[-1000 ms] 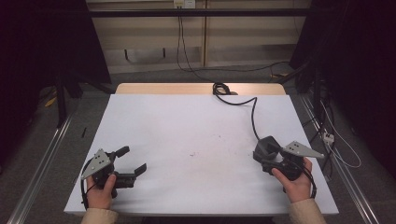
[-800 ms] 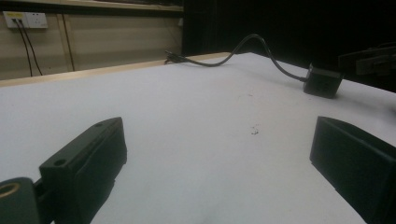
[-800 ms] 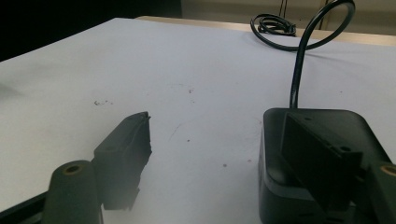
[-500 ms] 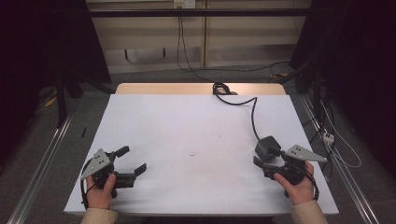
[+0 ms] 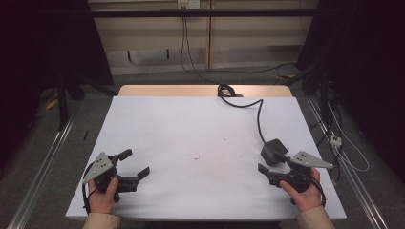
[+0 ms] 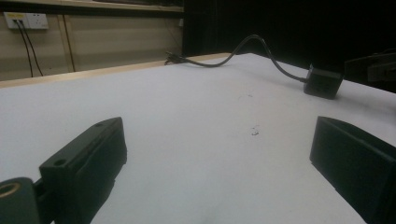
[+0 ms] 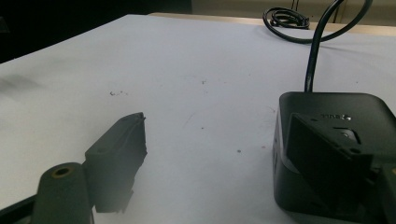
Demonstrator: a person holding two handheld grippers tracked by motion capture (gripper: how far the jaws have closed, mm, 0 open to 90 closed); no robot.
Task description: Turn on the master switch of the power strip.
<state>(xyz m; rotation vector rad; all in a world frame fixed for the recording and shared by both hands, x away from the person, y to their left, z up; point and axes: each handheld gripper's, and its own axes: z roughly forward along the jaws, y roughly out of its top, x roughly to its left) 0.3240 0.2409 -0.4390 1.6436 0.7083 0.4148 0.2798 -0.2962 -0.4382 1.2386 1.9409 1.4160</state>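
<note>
Two grippers, left (image 5: 135,164) and right (image 5: 268,166), rest wide open and empty on the white table (image 5: 200,143); the right gripper view reveals faint lettering on the single black adapter (image 7: 336,116).

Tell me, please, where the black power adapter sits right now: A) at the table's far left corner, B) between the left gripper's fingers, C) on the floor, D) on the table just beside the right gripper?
D: the black power adapter rests on the white table right by the right gripper, whose fingers are open.

Place: lab recording bay | Evidence: white table (image 5: 205,129) is ringed by dark curtains (image 5: 43,52), floor rails (image 5: 43,157), wall sockets (image 5: 188,4)
</note>
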